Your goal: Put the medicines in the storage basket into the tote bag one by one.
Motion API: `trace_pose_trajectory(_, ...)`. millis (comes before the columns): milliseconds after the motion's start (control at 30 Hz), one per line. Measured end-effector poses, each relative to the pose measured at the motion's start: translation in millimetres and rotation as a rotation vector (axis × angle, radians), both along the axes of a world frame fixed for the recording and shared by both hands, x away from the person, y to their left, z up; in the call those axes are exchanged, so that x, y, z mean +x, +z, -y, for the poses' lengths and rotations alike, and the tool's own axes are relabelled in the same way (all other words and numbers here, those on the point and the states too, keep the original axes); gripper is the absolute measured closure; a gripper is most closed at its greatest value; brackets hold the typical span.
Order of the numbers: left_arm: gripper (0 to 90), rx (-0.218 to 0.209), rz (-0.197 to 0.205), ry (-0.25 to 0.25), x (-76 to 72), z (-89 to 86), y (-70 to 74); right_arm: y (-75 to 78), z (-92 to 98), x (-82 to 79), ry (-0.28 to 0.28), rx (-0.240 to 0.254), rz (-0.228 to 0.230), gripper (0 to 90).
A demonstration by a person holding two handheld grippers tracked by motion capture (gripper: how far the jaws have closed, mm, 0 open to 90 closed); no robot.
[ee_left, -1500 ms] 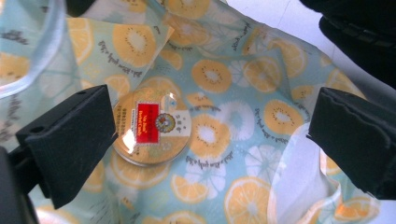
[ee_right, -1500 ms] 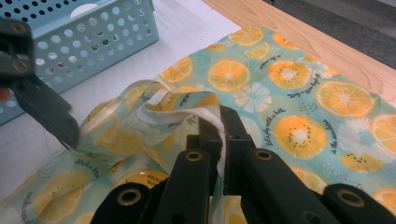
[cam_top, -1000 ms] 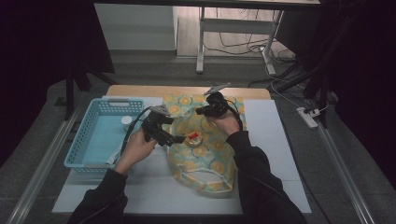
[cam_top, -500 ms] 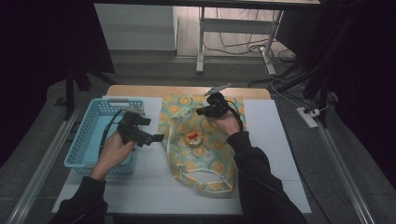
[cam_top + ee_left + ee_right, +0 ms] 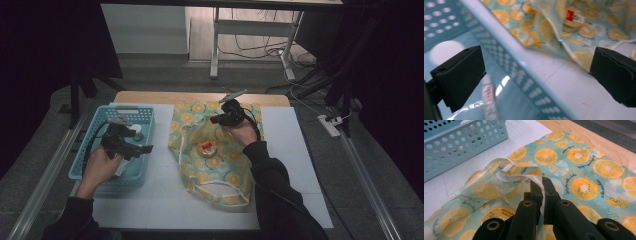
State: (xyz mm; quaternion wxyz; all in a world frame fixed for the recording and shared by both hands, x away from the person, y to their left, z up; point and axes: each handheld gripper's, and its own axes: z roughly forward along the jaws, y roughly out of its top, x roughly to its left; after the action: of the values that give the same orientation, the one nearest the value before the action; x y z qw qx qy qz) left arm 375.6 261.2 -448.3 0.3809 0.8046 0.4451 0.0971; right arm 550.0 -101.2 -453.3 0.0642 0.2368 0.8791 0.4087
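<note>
An orange-print cloth bag (image 5: 215, 165) lies on the white mat (image 5: 290, 150), with a round tin with a red label (image 5: 207, 147) in its mouth. My right gripper (image 5: 541, 186) is shut on the bag's white strap (image 5: 534, 178) and holds the upper edge raised above the tin (image 5: 499, 215). In the high view the right gripper (image 5: 216, 120) is at the bag's far side. My left gripper (image 5: 147, 148) hangs open over the right wall of the blue basket (image 5: 145, 112), with nothing between its jaws. Below the left gripper (image 5: 536, 72) lies a small tube (image 5: 488, 97) in the basket (image 5: 506, 62).
A white round lid (image 5: 445, 51) also lies in the basket. The wooden table edge (image 5: 200, 96) runs behind the mat. Metal rails (image 5: 45, 170) flank the table, and a power strip (image 5: 330, 126) lies on the floor at the right.
My left gripper has moved left from the bag's edge to above the basket. The right gripper has stayed in place, still shut on the strap.
</note>
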Motion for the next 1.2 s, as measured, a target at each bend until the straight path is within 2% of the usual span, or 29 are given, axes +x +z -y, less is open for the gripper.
trace_pose_trajectory(67,0.0,0.000,-0.001,0.018,-1.4,-7.3,-1.2,0.1,0.0,-0.2,-0.001,-0.001,-0.001,90.0)
trace_pose_trajectory(200,0.0,0.047,-0.009,0.046,-2.7,-18.2,-6.0,0.0,-0.6,-0.4,0.001,-0.001,0.001,90.0)
trace_pose_trajectory(400,0.0,0.084,-0.030,0.079,0.3,-31.6,-20.4,-0.2,-1.4,-0.8,0.006,-0.003,0.002,90.0)
trace_pose_trajectory(467,0.0,0.114,-0.028,0.090,2.1,-34.3,-25.2,-0.2,-1.3,-0.7,0.007,-0.003,0.001,90.0)
trace_pose_trajectory(567,0.0,0.142,-0.028,0.087,5.1,-37.9,-32.3,-0.3,-1.0,-0.7,0.006,-0.005,0.001,90.0)
trace_pose_trajectory(667,0.0,0.149,-0.042,0.081,7.8,-39.7,-38.9,-0.6,-1.0,-1.0,0.006,-0.006,0.001,90.0)
trace_pose_trajectory(767,0.0,0.173,-0.056,0.067,9.9,-37.7,-44.4,-0.9,-1.3,-1.2,0.008,-0.006,-0.001,90.0)
trace_pose_trajectory(900,0.0,0.204,-0.092,0.019,13.8,-34.4,-49.5,-1.9,-2.2,-1.3,0.011,-0.006,0.000,90.0)
trace_pose_trajectory(1067,0.0,0.261,-0.166,0.004,19.5,-30.4,-57.2,-2.5,-2.6,-1.4,0.012,-0.006,-0.002,90.0)
trace_pose_trajectory(1200,0.0,0.315,-0.205,0.003,21.5,-26.2,-61.9,-2.8,-2.5,-1.6,0.014,-0.007,-0.004,90.0)
